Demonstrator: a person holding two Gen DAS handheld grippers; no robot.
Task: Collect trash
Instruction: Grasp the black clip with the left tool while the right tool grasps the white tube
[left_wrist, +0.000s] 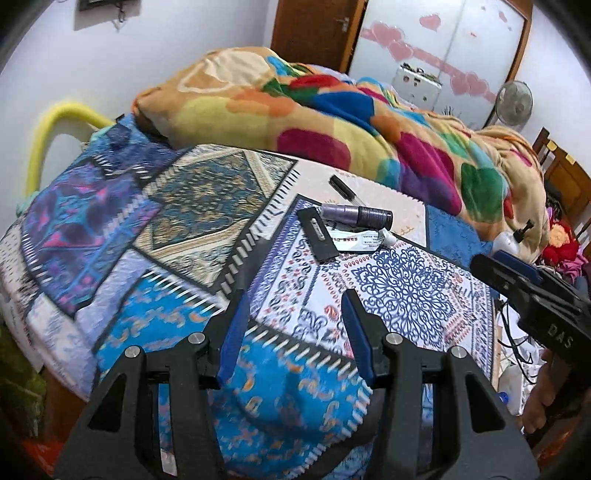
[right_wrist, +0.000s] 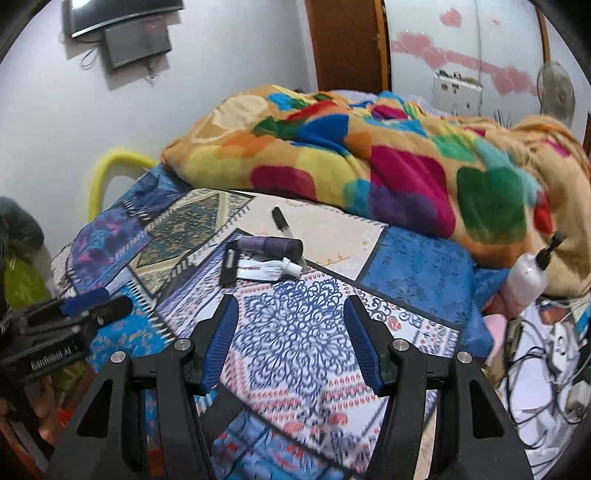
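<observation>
The trash is a small heap on the patchwork bedspread (left_wrist: 177, 236), about the middle of the bed's width and near the rolled blanket, well away from the near edge. In it lie a purple cylindrical tube with a dark cap (left_wrist: 356, 215), a flat black rectangular strip (left_wrist: 318, 235), a squeezed white tube with a white cap (left_wrist: 360, 240) partly under the purple one, and a thin black pen with a clear part (left_wrist: 345, 189) just behind them. The many-coloured fleece blanket (left_wrist: 332, 122) is bunched along the far side of the bed.

Both grippers are empty and their jaws stand apart. The left gripper (left_wrist: 293, 334) and the right gripper (right_wrist: 290, 341) are both over the near part of the bed, short of the heap.

I would judge the step to be the reach. It is better to take one piece at a time, from the top of the heap, perhaps the purple tube first, across its width, because it may roll. The flat strip will be hard to lift from soft cloth.

Readable writing: "DAS" on the right gripper's body in the left view, and "GenRobot.AI" on the left gripper in the right view. The print on the white tube is too small to read.
</observation>
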